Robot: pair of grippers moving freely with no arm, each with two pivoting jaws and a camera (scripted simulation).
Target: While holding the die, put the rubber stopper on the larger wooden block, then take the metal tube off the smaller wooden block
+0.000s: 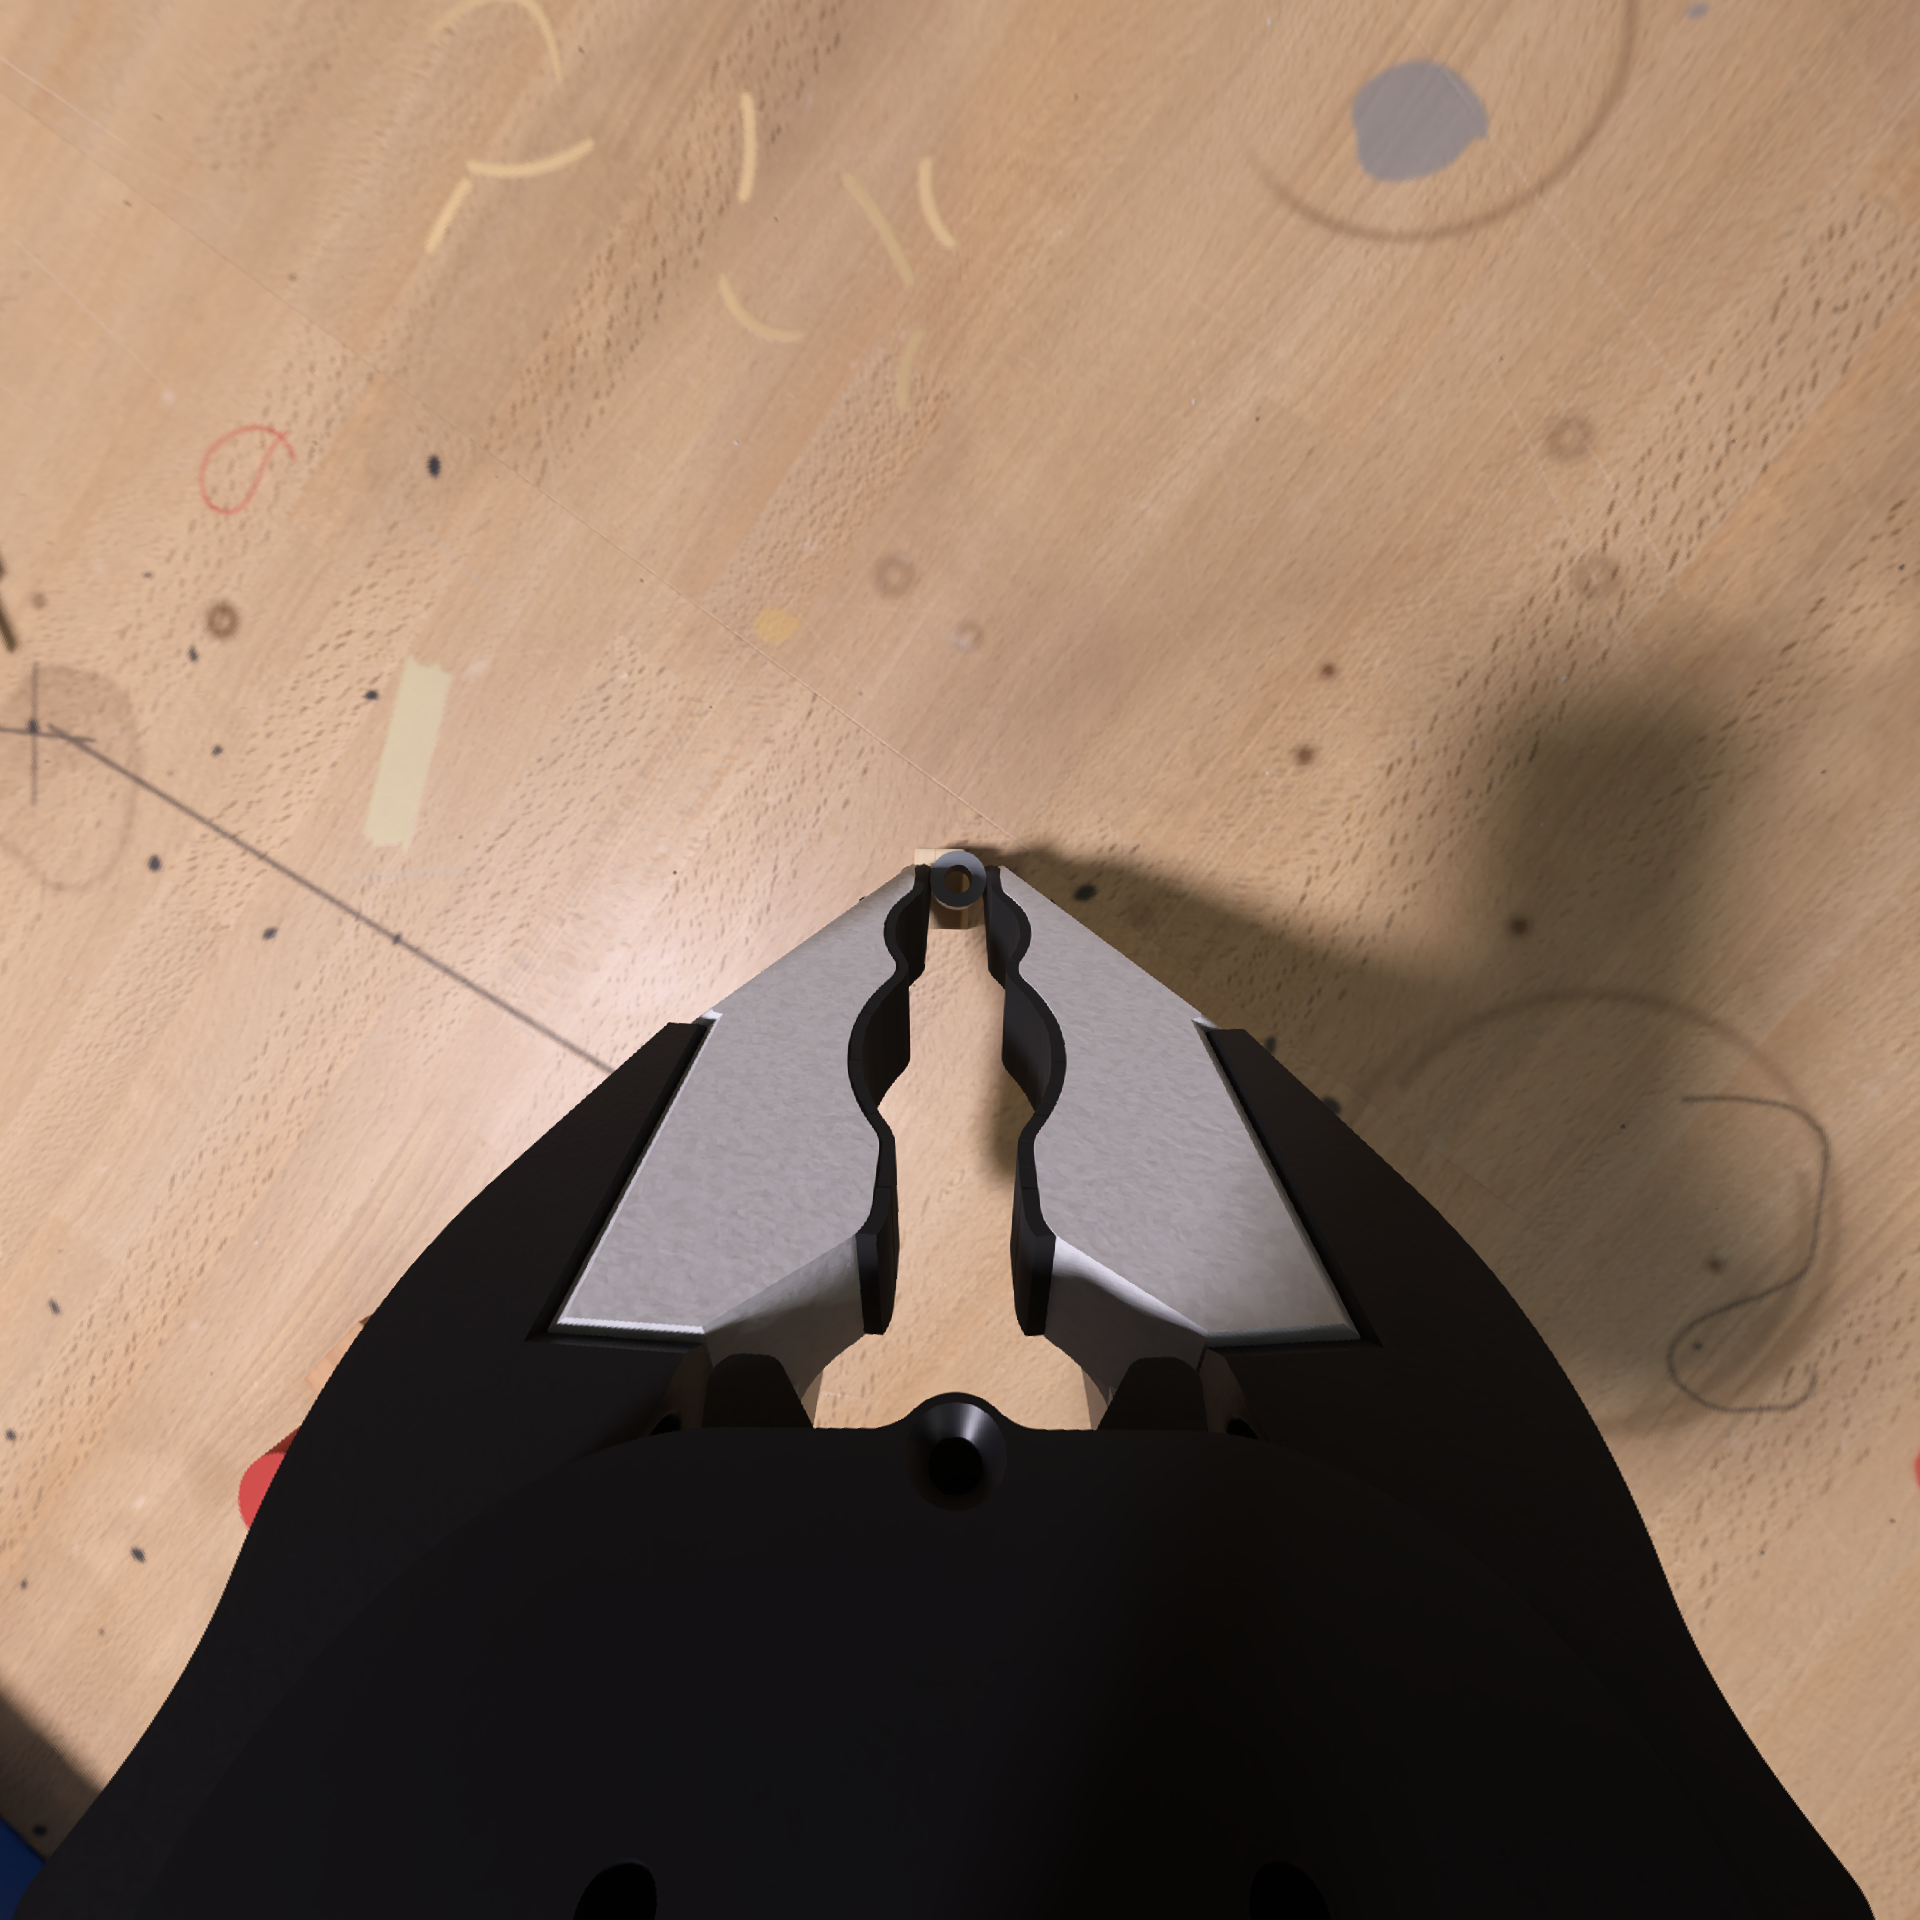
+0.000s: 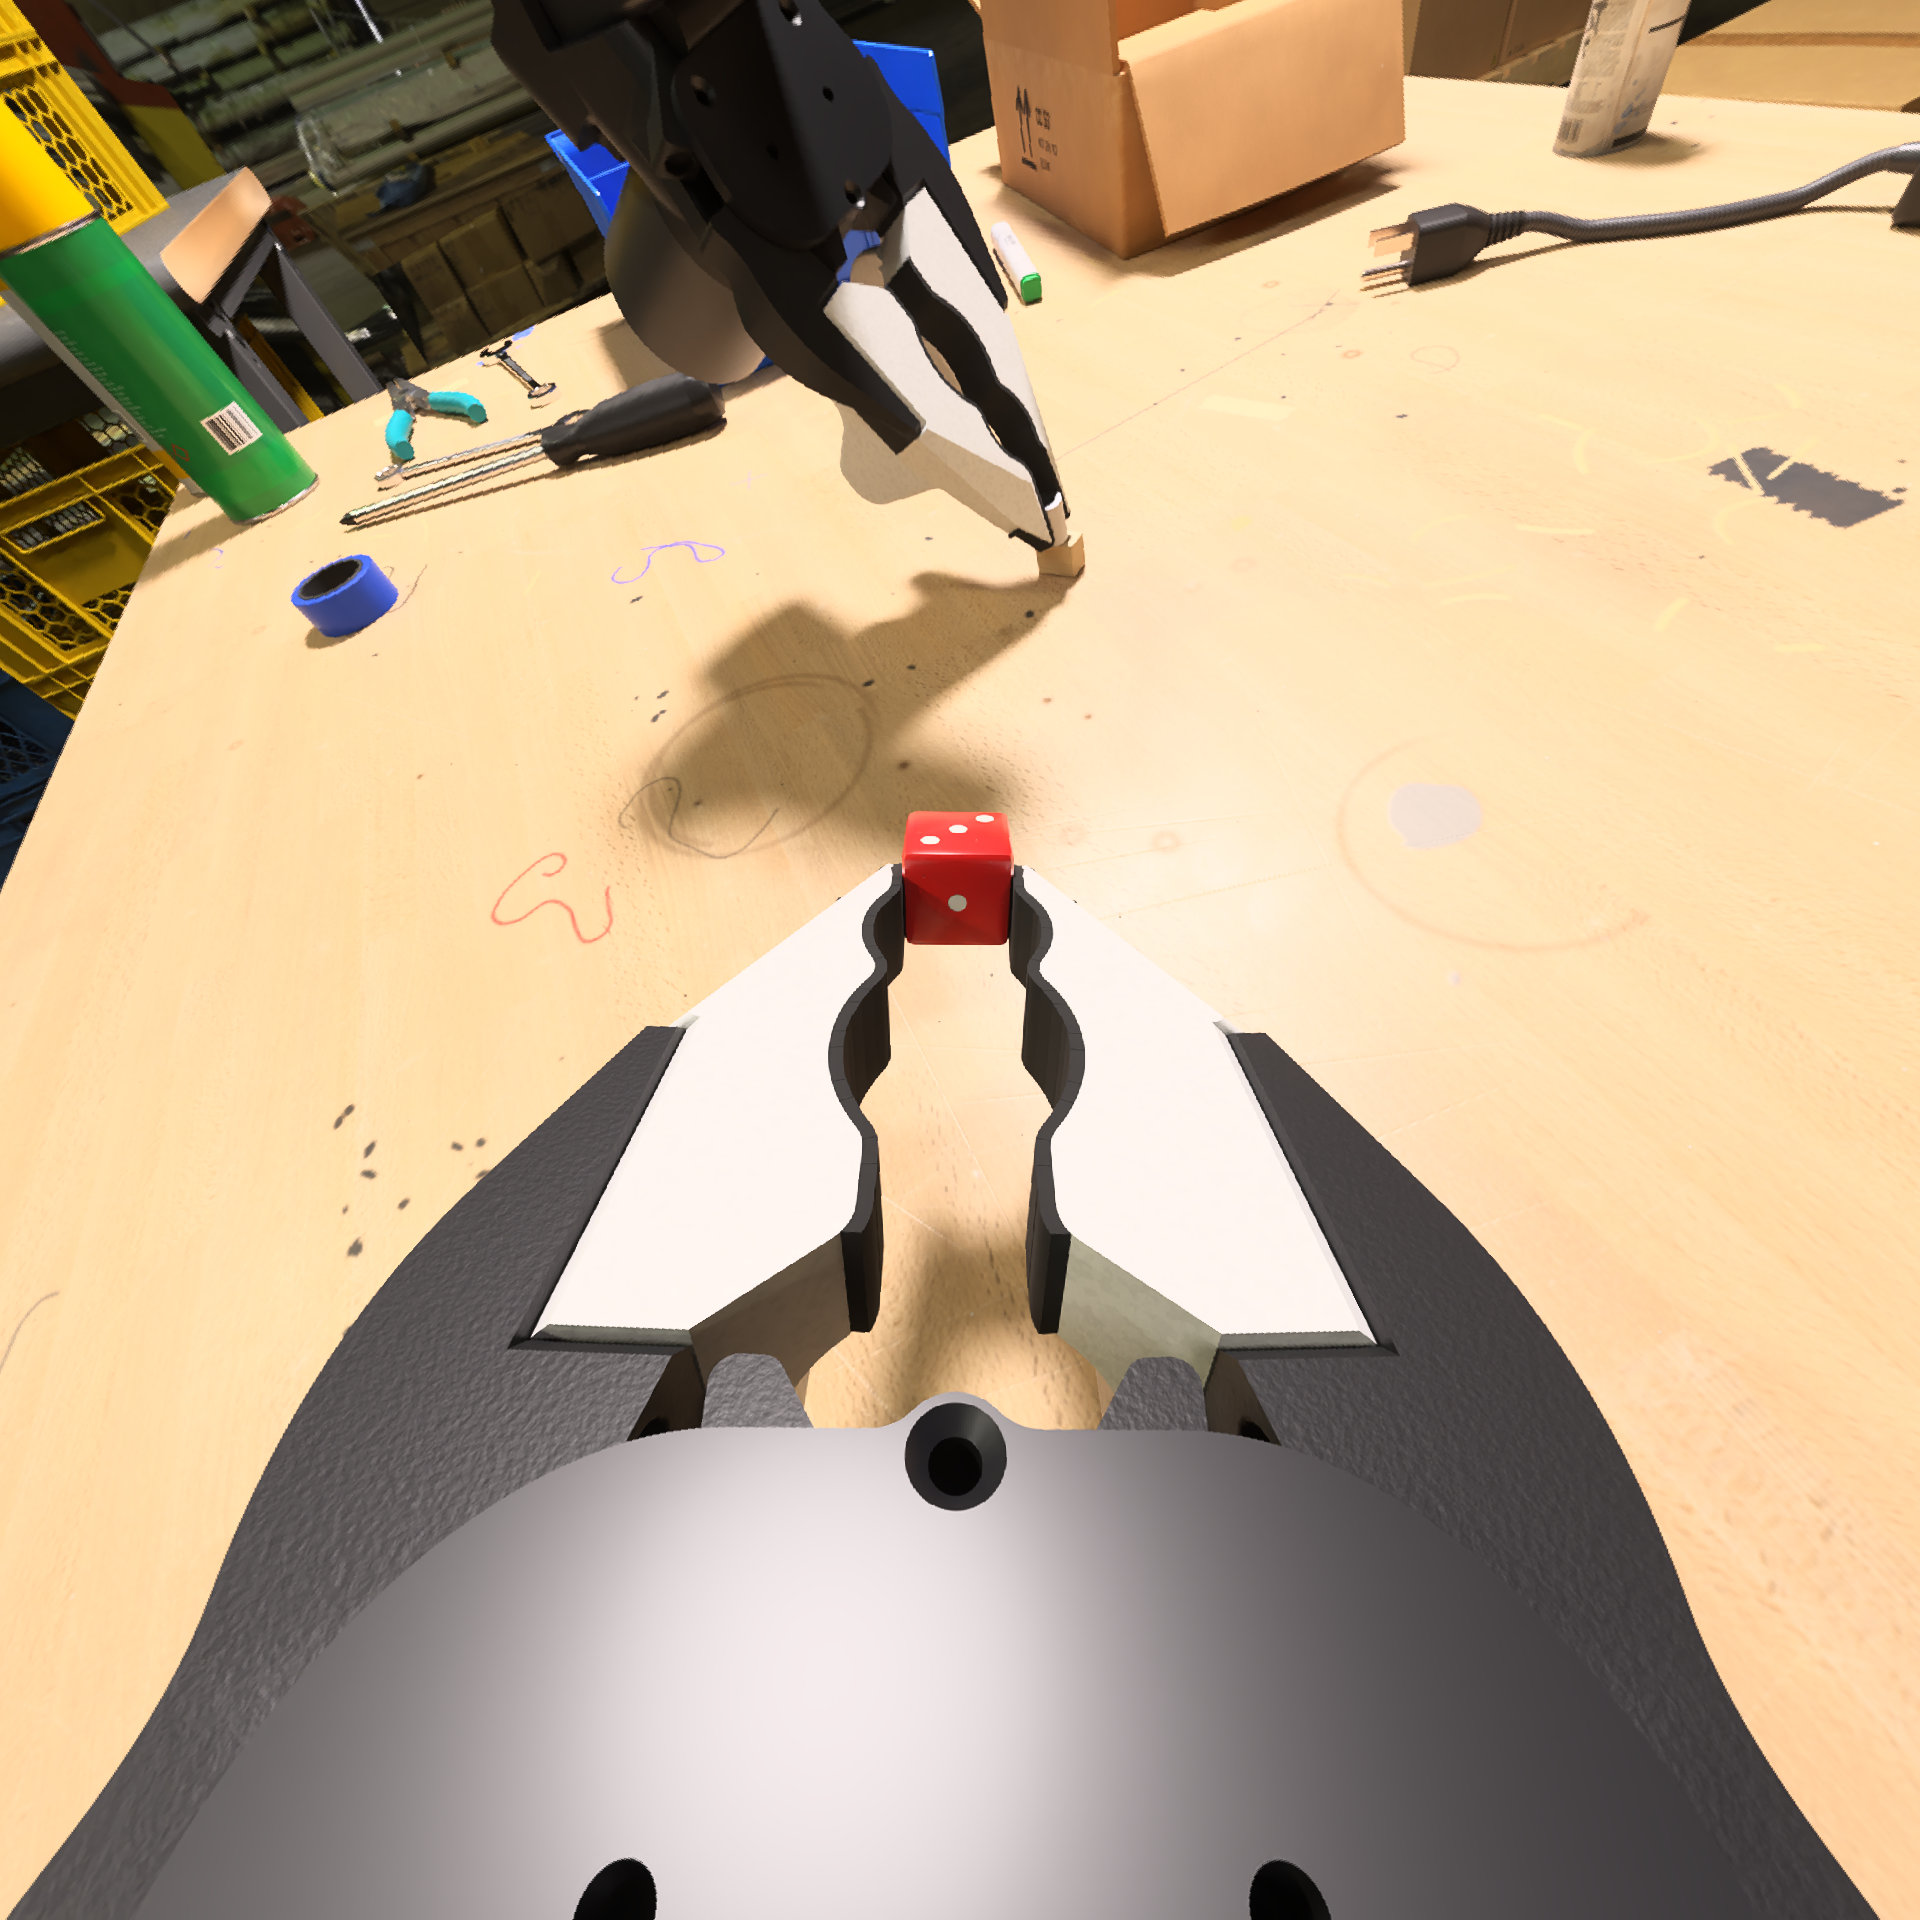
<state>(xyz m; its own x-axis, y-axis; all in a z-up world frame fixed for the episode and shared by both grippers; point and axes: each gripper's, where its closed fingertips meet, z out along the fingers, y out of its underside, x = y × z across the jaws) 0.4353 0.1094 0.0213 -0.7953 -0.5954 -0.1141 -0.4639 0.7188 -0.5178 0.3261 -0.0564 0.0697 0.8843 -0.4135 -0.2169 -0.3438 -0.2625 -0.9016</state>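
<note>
Over the scuffed wooden workbench [image 1: 1143,520], I am looking almost straight down past my left gripper [image 1: 957,883], whose fingertips are closing around a small grey metal tube [image 1: 957,881] standing on end, its bore facing the camera and its long axis running along my line of sight. The tube is sitting on the smaller wooden block [image 1: 956,914], of which only a pale sliver is showing between the tips; I judge the jaws to be pinching the tube, so the coming lift needs to go straight up along that axis, away from the block. No rubber stopper or larger block is showing here. From my right wrist, I am gripping the red die [image 2: 956,881] between the tips of my right gripper [image 2: 957,904], the die raised off the table, white pips facing up and toward me. Farther off and straight ahead, my left gripper [image 2: 1044,525] is angling down onto the small block [image 2: 1064,556], making it by far the nearer of the two to the tube. Along the far edge, an open cardboard box [image 2: 1195,125] is standing with its flaps up, its contents hidden from this angle, and a blue bin [image 2: 592,171] is mostly blocked by the left gripper. A green can [image 2: 156,374], a roll of blue tape [image 2: 345,592], a screwdriver [image 2: 561,436] and a power plug [image 2: 1434,244] are lying well apart from the work.
</note>
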